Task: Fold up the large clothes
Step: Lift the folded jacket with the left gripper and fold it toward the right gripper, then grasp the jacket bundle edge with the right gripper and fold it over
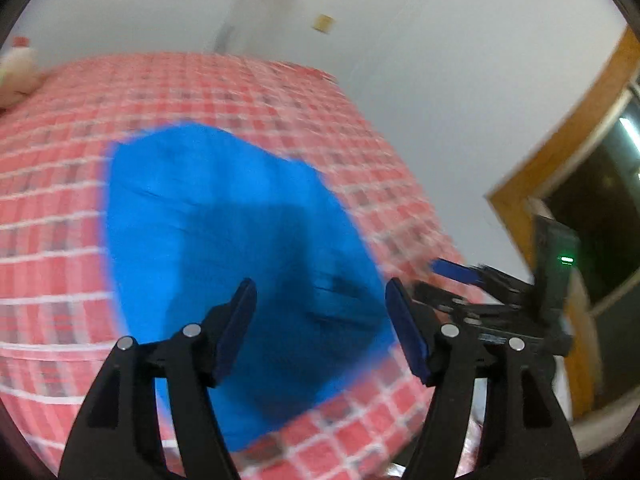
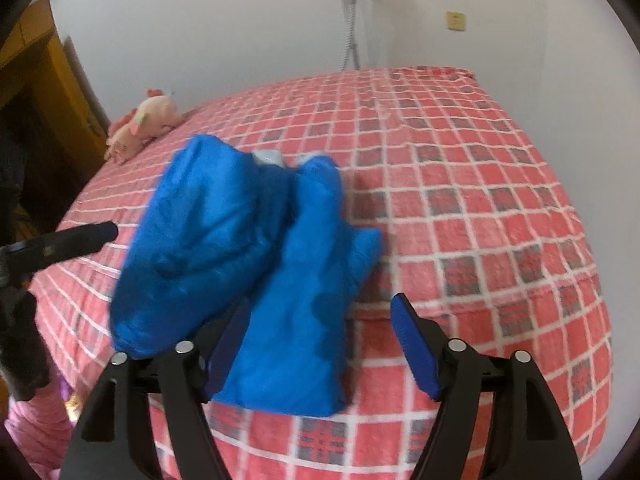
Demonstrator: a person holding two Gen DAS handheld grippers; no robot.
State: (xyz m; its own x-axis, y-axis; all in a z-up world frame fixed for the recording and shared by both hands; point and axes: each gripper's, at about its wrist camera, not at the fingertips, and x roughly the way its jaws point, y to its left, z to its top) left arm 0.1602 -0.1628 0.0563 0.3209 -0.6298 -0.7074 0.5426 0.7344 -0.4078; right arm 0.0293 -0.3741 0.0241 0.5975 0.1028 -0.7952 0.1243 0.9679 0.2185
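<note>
A bright blue padded garment (image 2: 240,240) lies folded in a thick bundle on the red checked bedspread (image 2: 480,200), near the bed's front edge. My right gripper (image 2: 322,302) hangs just over the bundle's near end, open, its blue pads clear of the cloth. In the left wrist view the same garment (image 1: 224,220) spreads under my left gripper (image 1: 320,286), which is open and holds nothing. The right gripper's fingers (image 1: 456,271) show at that view's right. A black finger (image 2: 80,236) of the left gripper shows at the left edge of the right wrist view.
A pink plush toy (image 2: 144,124) lies at the bed's far left corner. White walls stand behind the bed, with a metal pipe (image 2: 352,20) and a wall socket (image 2: 456,20). A wooden door frame (image 1: 560,140) is off the bed's right side.
</note>
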